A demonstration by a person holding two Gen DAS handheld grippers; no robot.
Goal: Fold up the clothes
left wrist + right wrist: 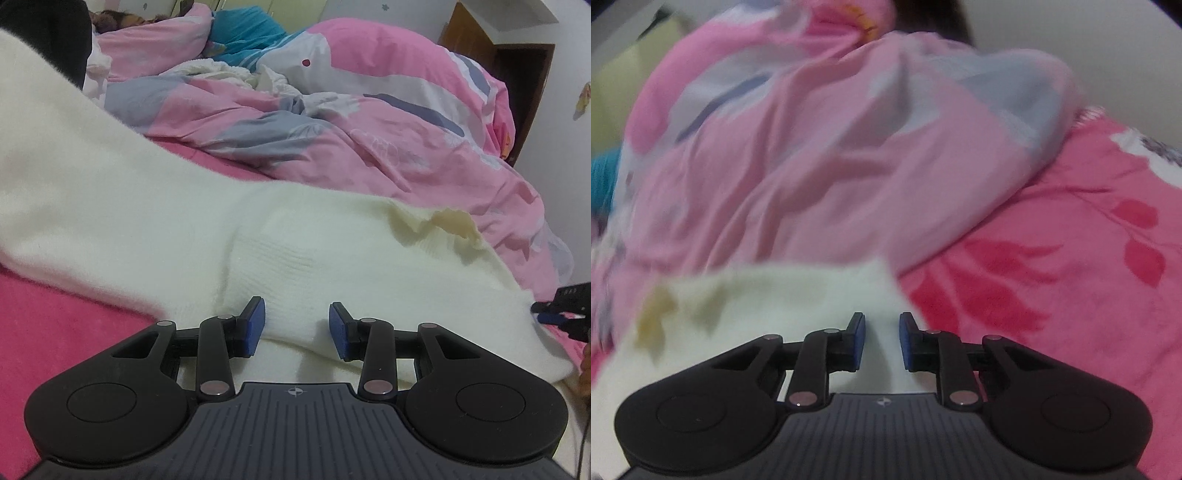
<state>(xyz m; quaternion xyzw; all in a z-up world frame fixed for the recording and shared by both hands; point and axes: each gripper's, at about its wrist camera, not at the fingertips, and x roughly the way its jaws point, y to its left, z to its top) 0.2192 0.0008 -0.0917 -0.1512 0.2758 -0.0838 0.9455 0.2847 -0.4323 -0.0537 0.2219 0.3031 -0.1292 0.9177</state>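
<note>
A fuzzy white sweater (184,221) lies spread across the pink bed, one part rising toward the upper left. Its neck opening (450,221) shows a yellowish inside. My left gripper (297,326) sits at the near hem, and a thick fold of the sweater fills the gap from pad to pad. In the blurred right wrist view the sweater (757,295) lies under my right gripper (882,339). Its blue pads stand apart with white fabric in the gap. The right gripper (565,306) also shows at the sweater's right corner.
A crumpled pink, white and grey duvet (369,129) is heaped behind the sweater. The pink flowered blanket (1052,258) covers the bed in front and to the right. A teal cloth (243,29) lies far back. A wooden door (480,44) stands at the right.
</note>
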